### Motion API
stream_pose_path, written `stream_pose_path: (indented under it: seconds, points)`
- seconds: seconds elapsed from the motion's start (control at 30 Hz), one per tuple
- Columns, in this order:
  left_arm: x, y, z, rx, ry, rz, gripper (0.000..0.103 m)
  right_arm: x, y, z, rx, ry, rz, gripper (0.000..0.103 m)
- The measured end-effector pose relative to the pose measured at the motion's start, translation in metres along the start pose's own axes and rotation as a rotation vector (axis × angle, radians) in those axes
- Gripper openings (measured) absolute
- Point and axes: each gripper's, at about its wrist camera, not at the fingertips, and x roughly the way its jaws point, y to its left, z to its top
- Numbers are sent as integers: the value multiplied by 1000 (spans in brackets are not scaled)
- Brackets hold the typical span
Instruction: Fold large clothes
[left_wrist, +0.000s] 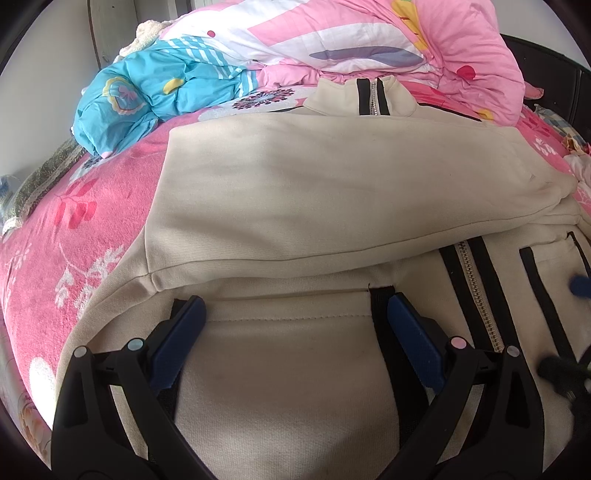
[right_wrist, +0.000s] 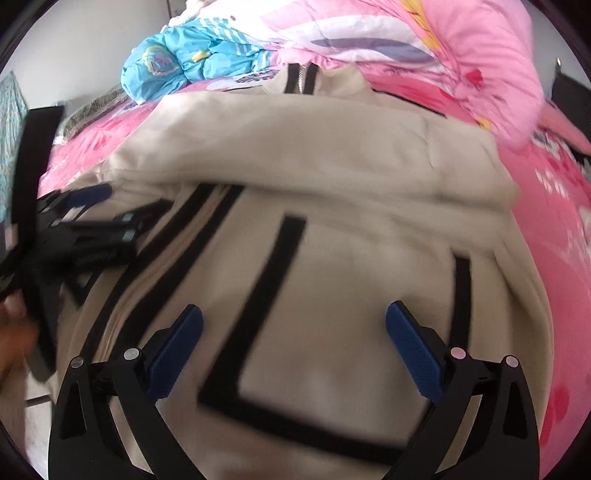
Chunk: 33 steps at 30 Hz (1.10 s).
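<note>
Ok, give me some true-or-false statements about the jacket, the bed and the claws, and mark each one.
1. The cream jacket lies on a pink bedspread. True.
2. Its zip has black stripes on both sides. True.
3. The left claw is clamped shut on a sleeve. False: its jaws are wide apart, with nothing gripped between them.
4. The bundle near the collar is green. False: it is blue.
5. The right claw stands open above the jacket's front. True.
</note>
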Motion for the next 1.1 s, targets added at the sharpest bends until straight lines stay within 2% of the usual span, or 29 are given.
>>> stream_pose_path:
  seconds: [0.13,0.23,0.37,0.47,0.53,0.6,0.63,0.7,0.77,0.83,0.93,1.03,1.1]
  points:
    - [0,4,1,-20,9,-28,95,-26,-3,-39,17,-26,-7,97]
    - [-16,2,-12,-4,32,-30,95,-44,-3,-63,32,-64,-13,97]
    - [-60,-4,-62,40,-24,-43,95,-64,-2,-92,67,-105,-12,97]
    - [-98,-3,-103,55,-64,-50,95,-79,11,-117,-4,-141,-81,97]
    - [-120,2,-131,37,-56,-99,95,-88,17,-135,-33,-154,-74,97]
    - [-133,-1,-155,107,-26,-107,95,-94,24,-152,-92,-158,-93,97]
    - [-138,-4,-172,162,-4,-91,95,-96,29,-162,-138,-154,-129,97]
    - [-150,-6,-189,206,-24,-41,95,-100,37,-175,-184,-157,-180,97]
    - [-167,-4,-197,223,-52,-54,93,-110,37,-179,-162,-160,-153,97]
    - [-187,2,-188,206,-75,-99,81,-124,32,-171,-103,-165,-86,97]
    - [-206,16,-153,144,-101,-164,78,-147,22,-144,-47,-206,-5,97]
    - [-209,30,-84,93,-128,-244,78,-165,11,-83,-23,-263,68,97]
    - [-198,29,-37,96,-139,-248,78,-169,2,-23,-18,-300,110,97]
